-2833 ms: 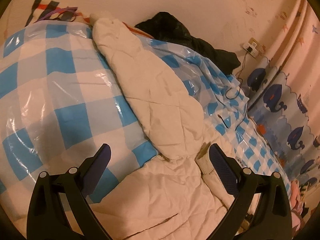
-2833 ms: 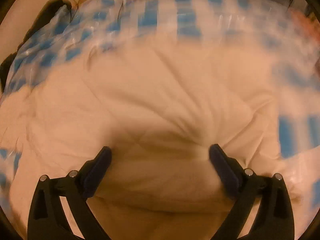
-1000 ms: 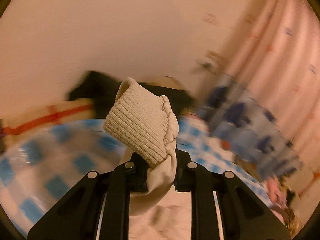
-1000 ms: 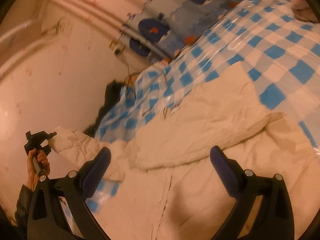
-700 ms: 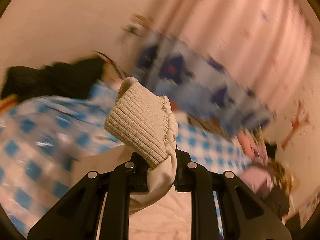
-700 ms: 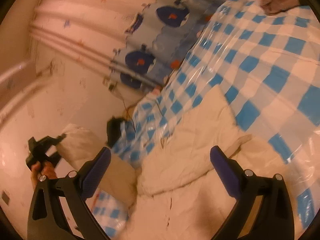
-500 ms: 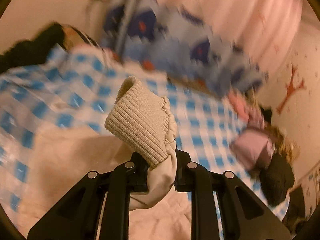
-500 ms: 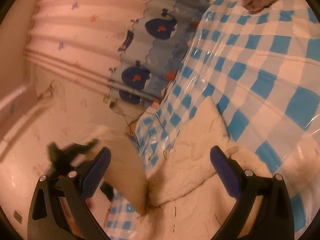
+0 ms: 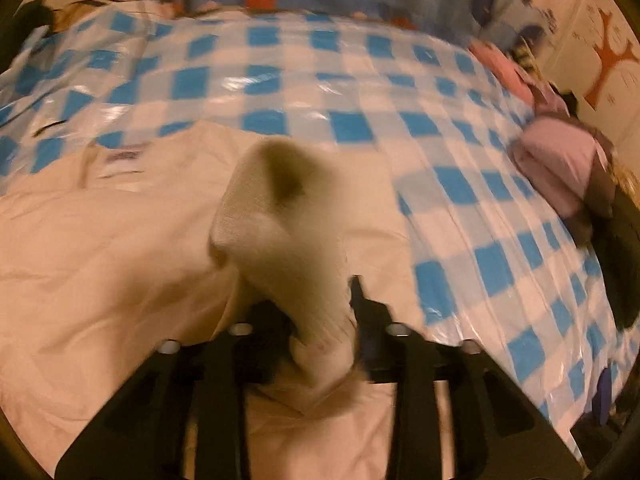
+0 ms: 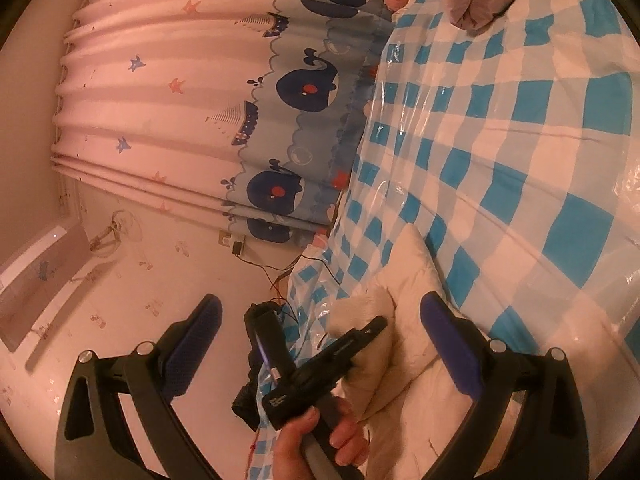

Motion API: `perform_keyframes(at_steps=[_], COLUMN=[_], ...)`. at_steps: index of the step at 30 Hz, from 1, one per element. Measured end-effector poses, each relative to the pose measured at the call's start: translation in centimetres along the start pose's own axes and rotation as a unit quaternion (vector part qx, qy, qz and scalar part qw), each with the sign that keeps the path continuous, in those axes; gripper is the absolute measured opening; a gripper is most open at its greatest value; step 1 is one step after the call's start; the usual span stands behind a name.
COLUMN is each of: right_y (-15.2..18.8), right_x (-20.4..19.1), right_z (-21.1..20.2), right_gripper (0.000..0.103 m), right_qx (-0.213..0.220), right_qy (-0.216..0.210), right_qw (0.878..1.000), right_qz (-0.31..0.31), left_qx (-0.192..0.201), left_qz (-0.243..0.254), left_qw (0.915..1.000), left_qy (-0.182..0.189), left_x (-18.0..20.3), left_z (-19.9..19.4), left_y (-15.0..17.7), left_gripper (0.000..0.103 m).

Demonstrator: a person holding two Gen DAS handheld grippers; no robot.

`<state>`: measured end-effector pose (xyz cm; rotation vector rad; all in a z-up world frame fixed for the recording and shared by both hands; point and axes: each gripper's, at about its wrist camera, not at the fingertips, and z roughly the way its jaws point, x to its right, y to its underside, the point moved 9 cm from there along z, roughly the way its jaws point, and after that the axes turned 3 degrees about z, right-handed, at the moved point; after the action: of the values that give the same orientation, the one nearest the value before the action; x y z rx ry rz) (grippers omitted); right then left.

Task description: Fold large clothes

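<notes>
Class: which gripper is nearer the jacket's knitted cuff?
Left. The left gripper has the knitted cuff between its just-opening jaws; the right gripper hangs open, apart from it.

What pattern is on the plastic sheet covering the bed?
Blue and white checks on the plastic sheet, glossy with glare; it shows sharpest in the right wrist view.

No readable txt anywhere; small label on left tongs (image 10: 316,344) too blurred

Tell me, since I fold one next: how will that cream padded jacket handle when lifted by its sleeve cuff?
Probably floppy: the ribbed cuff droops between the left hand-held gripper pads. The cream jacket looks puffy, so likely light but bulky. It may slide on the glossy checked cover.
</notes>
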<state>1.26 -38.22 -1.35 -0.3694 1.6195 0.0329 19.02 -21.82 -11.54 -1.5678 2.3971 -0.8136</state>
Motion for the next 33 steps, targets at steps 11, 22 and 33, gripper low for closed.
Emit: perform_keyframes(at_steps=[11, 22, 33], right_y=[-0.6, -0.2, 1.0], right_x=[0.3, 0.4, 0.4], right_z=[-0.5, -0.4, 1.0], right_gripper=[0.095, 0.095, 0.095], right_qx=[0.009, 0.007, -0.009], right_qy=[-0.004, 0.008, 0.037], right_qw=[1.000, 1.000, 0.998], right_qz=[0.009, -0.003, -0.043], left_qx=[0.018, 0.019, -0.053], left_qz=[0.020, 0.063, 0.080], left_qw=[0.9987, 0.9938, 0.9908], left_qy=[0.044, 0.090, 0.096], left_x=[3.0, 4.7, 4.0], left_z=[-1.6, -1.1, 0.3], left_y=[-1.9, -1.2, 1.8], left_gripper=[0.072, 0.082, 0.084])
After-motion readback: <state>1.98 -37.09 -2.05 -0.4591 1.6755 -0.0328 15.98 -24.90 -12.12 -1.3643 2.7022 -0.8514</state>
